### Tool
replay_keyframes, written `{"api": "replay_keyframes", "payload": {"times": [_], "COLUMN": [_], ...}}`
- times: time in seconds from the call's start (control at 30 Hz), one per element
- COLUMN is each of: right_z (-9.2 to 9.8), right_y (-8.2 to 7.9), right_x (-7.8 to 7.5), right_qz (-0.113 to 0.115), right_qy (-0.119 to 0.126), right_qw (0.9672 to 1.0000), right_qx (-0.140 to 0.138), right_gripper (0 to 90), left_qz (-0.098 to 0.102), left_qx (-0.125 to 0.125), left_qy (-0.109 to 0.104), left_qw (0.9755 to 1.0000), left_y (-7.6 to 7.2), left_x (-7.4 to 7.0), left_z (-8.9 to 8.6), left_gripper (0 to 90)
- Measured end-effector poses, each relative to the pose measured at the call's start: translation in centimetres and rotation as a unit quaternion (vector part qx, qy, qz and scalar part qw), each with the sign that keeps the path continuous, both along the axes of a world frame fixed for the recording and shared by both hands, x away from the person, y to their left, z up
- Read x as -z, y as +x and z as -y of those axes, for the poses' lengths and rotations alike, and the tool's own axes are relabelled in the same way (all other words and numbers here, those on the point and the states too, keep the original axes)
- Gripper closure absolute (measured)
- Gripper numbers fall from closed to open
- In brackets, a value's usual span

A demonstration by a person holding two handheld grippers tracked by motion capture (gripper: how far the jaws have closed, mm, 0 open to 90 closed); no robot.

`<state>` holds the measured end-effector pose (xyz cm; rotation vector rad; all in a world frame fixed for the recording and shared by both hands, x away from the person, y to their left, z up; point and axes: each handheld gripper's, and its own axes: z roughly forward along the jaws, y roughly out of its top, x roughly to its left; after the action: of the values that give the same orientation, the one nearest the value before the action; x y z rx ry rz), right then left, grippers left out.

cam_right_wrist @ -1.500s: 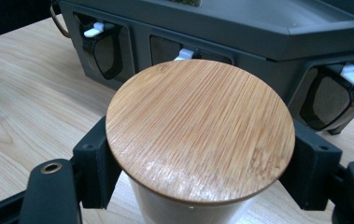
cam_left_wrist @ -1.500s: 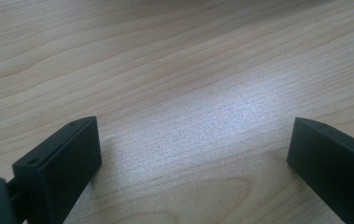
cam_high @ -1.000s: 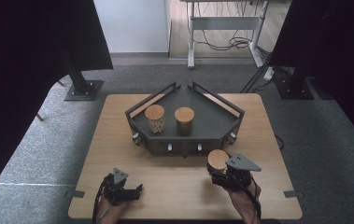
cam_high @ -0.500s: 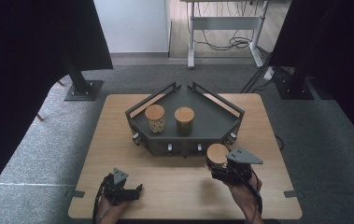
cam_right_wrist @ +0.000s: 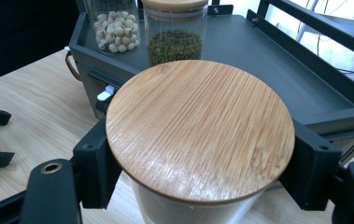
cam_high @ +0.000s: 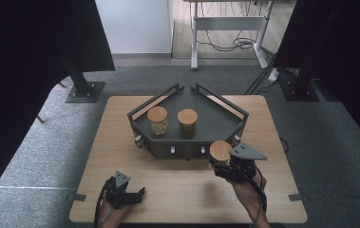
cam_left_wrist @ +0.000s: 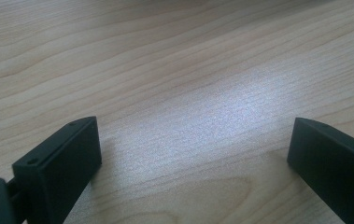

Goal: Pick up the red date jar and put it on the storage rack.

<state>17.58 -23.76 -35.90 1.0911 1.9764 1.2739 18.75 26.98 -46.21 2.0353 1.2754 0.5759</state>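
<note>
Left gripper (cam_high: 129,194) low at the table's (cam_high: 120,142) near edge, about 7 o'clock from the tray; jaws spread wide with bare wood between them, nothing held. It sits well apart from every jar.

Right gripper (cam_high: 225,167) at roughly 5 o'clock from the tray (cam_high: 225,121), just off its front wall. Jaws pinch a bamboo-lidded jar (cam_right_wrist: 198,128) under the lid, one pad on each side of the glass. Jar upright, long axis vertical, lid level; it looks clear of the tabletop.

From the held jar, the open tray floor (cam_right_wrist: 258,56) lies toward 12 o'clock, over the front wall. Judged next move: carry the jar forward over that wall.

Farther in: green-bean jar (cam_right_wrist: 176,32) at 12 o'clock, white-seed jar (cam_right_wrist: 113,25) at 11. Free floor lies right of these, near 1 o'clock. Right hand nearer by far.
</note>
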Motion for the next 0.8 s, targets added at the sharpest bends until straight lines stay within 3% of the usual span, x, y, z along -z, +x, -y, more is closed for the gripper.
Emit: {"api": "replay_keyframes", "payload": {"times": [0.43, 0.8], "right_z": [-0.1, -0.3], "right_y": [1.3, 2.8], "right_x": [-1.8, -3.1], "right_qz": [0.003, 0.003], "right_qy": [0.008, -0.001], "right_qw": [0.9999, 1.0000], "right_qx": [-0.006, 0.007], "right_gripper": [24.7, 24.7], "left_qz": [0.001, 0.001], "left_qx": [0.000, 0.000], "left_qy": [0.000, 0.000], "left_qw": [1.0000, 1.0000], "left_y": [0.0, 0.0], "left_x": [0.0, 0.0], "left_z": [0.0, 0.0], "left_gripper": [2.5, 2.5]}}
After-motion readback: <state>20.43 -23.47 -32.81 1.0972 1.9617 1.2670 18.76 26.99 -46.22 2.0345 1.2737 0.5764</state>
